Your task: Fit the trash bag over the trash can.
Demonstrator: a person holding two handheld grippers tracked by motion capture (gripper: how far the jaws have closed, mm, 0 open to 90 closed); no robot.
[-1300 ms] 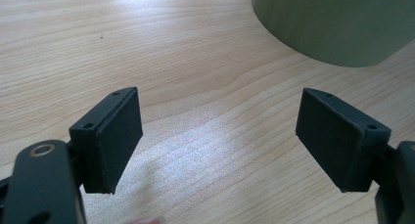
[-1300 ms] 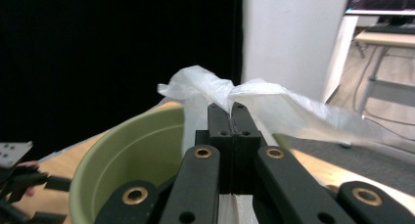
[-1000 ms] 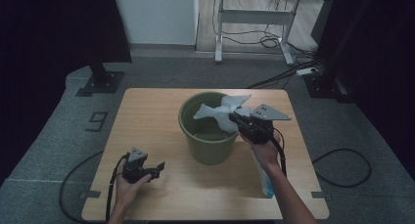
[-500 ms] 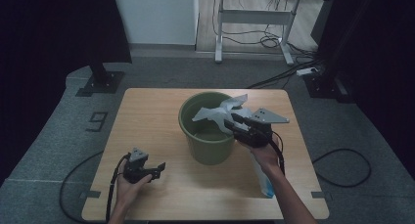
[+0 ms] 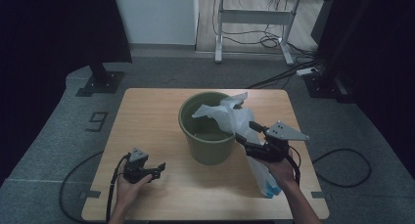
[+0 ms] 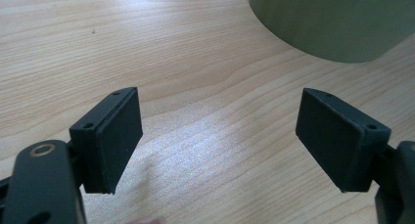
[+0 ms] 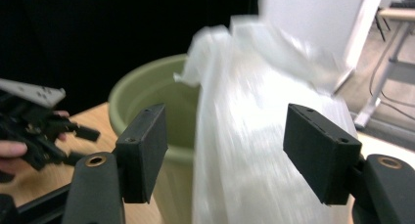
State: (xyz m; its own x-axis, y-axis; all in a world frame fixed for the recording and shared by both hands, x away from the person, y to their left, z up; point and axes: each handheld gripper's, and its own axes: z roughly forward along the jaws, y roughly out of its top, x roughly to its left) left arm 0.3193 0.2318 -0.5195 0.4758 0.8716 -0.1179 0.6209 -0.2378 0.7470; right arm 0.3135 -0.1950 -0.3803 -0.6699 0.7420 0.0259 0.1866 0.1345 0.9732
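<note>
A green bucket stands mid-table on the wooden table. A white plastic bag hangs over its right rim and trails down to the table beside my right hand. My right gripper sits just right of the bucket; its jaws have just been opening. In the right gripper view the bag lies between the spread jaws of the right gripper, untouched by the pads, with the bucket behind. My left gripper rests open at the front left; the left gripper holds nothing, and the bucket is ahead.
A desk frame with cables stands on the floor behind the table. A black stand base sits at the back left. Cables trail from both grippers over the table's front edge.
The right gripper has drawn back from over the bucket, toward the person and lower, and its jaws have opened off the bag. The bag now droops over the rim. The left gripper has kept still.
</note>
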